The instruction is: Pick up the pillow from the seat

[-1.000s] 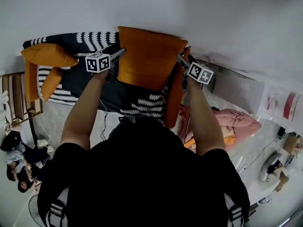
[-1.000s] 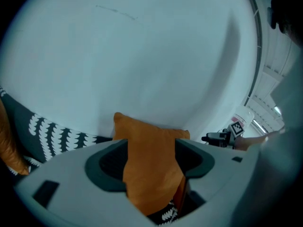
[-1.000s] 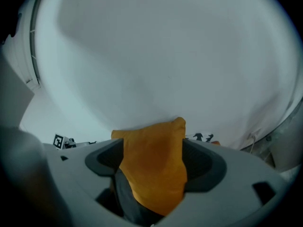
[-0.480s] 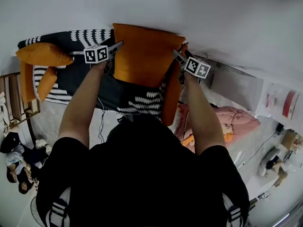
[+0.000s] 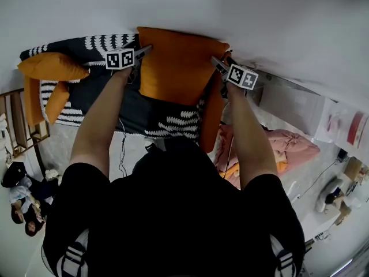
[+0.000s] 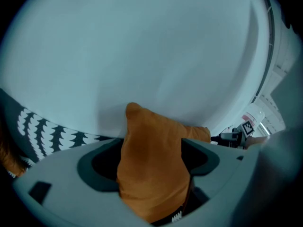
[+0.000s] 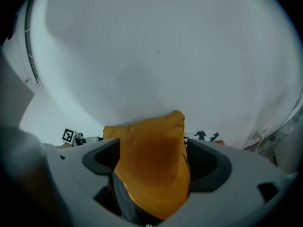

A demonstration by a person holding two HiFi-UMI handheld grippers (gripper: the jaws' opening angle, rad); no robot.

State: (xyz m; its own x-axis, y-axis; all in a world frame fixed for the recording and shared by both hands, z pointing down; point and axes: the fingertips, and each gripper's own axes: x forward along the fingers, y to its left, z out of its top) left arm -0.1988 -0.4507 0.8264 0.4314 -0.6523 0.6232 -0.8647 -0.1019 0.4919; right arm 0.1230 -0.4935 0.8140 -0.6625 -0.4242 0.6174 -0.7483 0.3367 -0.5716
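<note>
A big orange pillow (image 5: 176,68) stands upright on the dark patterned sofa (image 5: 115,105), leaning on the white wall. My left gripper (image 5: 145,51) is at its upper left corner and my right gripper (image 5: 217,64) at its upper right corner. In the left gripper view the pillow's corner (image 6: 151,174) sits between the jaws of the left gripper (image 6: 152,159), with a dark gap beside it. The right gripper view shows the other corner (image 7: 154,174) loose inside the right gripper (image 7: 154,161). Both sets of jaws have just been opening and stand open around the pillow.
Two smaller orange pillows (image 5: 55,67) (image 5: 60,100) lie at the sofa's left end. Another orange cushion (image 5: 212,120) hangs at its right end. A pink bundle (image 5: 288,146) lies on the floor to the right, and a wooden rack (image 5: 20,123) stands to the left.
Both grippers and the pillow have shifted a little toward the wall and sofa back. The pillow now rests against the wall.
</note>
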